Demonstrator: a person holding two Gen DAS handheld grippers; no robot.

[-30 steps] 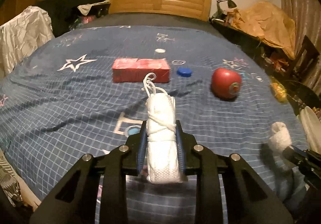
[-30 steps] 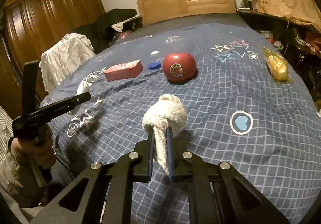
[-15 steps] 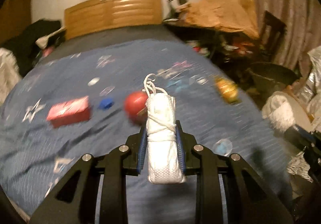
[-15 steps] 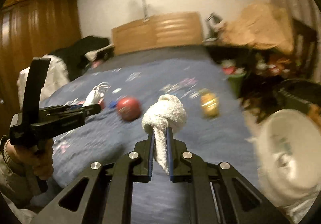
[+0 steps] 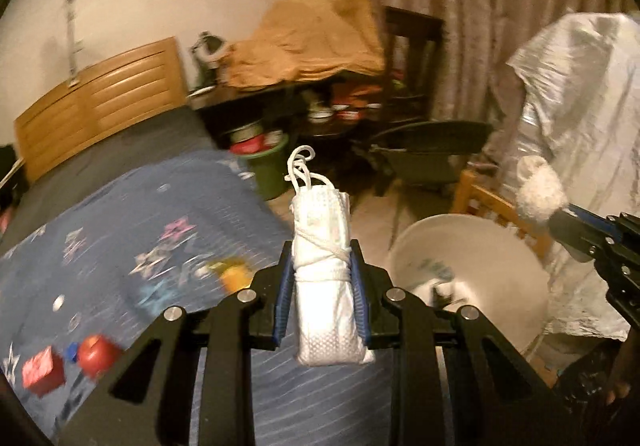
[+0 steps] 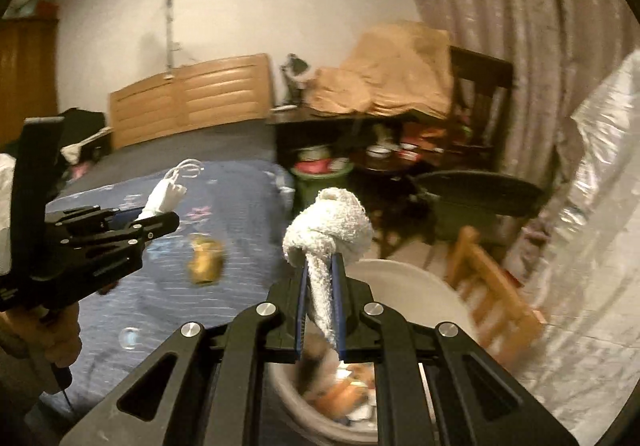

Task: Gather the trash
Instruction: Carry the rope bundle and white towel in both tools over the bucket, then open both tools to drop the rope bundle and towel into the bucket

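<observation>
Trash in both grippers, white bin ahead and below

Right gripper [image 6: 320, 310] clamps a knotted towel wad [image 6: 328, 226] almost over the white bin [image 6: 408, 278], which sits just under its tips; the left gripper [image 5: 322, 294] grips a string-tied white bundle [image 5: 322, 266], its long axis along the fingers, with the bin off to its right, so the right hand is nearer.

Blue patterned bed [image 5: 132, 246] carries red box [image 5: 42, 370], red ball [image 5: 98, 352], yellow item [image 6: 205, 260].
</observation>
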